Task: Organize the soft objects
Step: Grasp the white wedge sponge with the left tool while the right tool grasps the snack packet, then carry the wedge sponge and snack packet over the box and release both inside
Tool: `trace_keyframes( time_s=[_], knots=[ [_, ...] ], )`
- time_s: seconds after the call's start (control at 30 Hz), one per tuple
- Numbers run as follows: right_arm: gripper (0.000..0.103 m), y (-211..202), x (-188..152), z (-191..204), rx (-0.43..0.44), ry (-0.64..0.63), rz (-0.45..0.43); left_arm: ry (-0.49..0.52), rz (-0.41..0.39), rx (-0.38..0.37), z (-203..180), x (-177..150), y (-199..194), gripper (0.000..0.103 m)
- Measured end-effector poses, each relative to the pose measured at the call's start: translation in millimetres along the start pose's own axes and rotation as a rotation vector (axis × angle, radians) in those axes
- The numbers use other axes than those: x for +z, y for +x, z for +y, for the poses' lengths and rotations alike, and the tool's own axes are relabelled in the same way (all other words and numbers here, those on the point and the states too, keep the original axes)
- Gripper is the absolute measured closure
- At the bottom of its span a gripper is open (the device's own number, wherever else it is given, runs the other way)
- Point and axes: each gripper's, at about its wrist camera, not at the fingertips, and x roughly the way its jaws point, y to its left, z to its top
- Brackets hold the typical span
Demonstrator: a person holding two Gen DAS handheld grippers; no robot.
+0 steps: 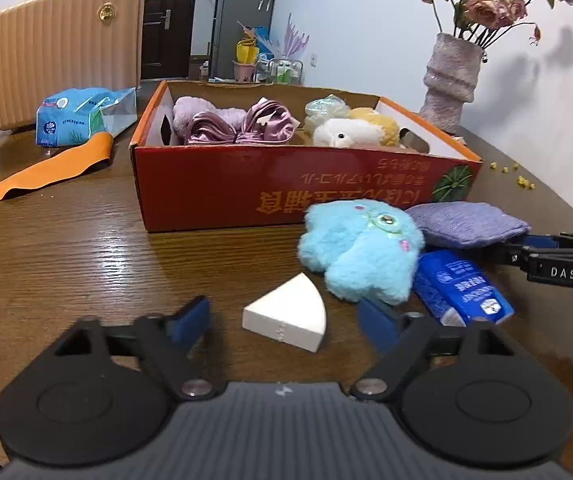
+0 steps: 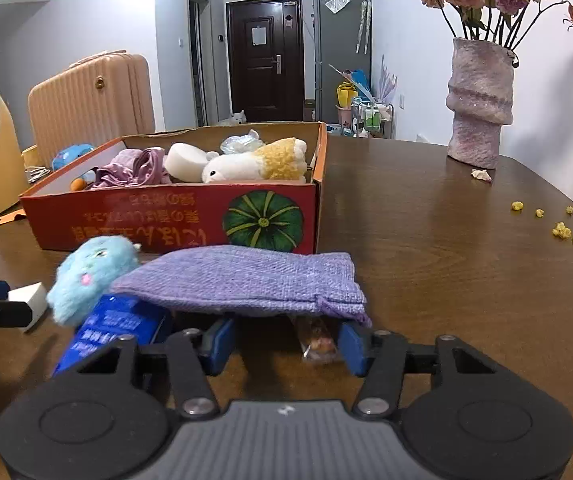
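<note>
Lilac pouch lies near the red box, overlapping the right gripper, whose wide fingers should close squarely on its hem before lifting; left gripper stands wide around the sponge.

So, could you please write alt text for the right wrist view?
The open right gripper reaches under a purple woven pouch lying on a wooden table. Behind sits a red cardboard box holding plush toys; a fluffy blue toy lies left.
</note>
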Motion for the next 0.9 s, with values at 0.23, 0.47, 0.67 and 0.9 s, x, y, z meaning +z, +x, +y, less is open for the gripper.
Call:
trace_keyframes(
  time_s=[0.23, 0.47, 0.67, 0.9],
  knots=[
    [0.075, 17, 6, -4, -0.004, -0.003, 0.020, 0.031, -0.011, -0.026, -3, -1, 3, 0.059],
    [0.089, 3, -2, -3, 0.000, -0.006, 0.031, 0.032, -0.013, -0.068, -6, -6, -13, 0.069],
    [0.089, -46, -31, 8, 0.050, 0.005, 0.040, 0.031, -0.056, -0.092, -15, -25, -56, 0.069],
    [0.089, -112, -53, 29, 0.117, 0.000, -0.029, 0.028, -0.099, -0.083, -23, -43, -99, 0.069]
  ],
)
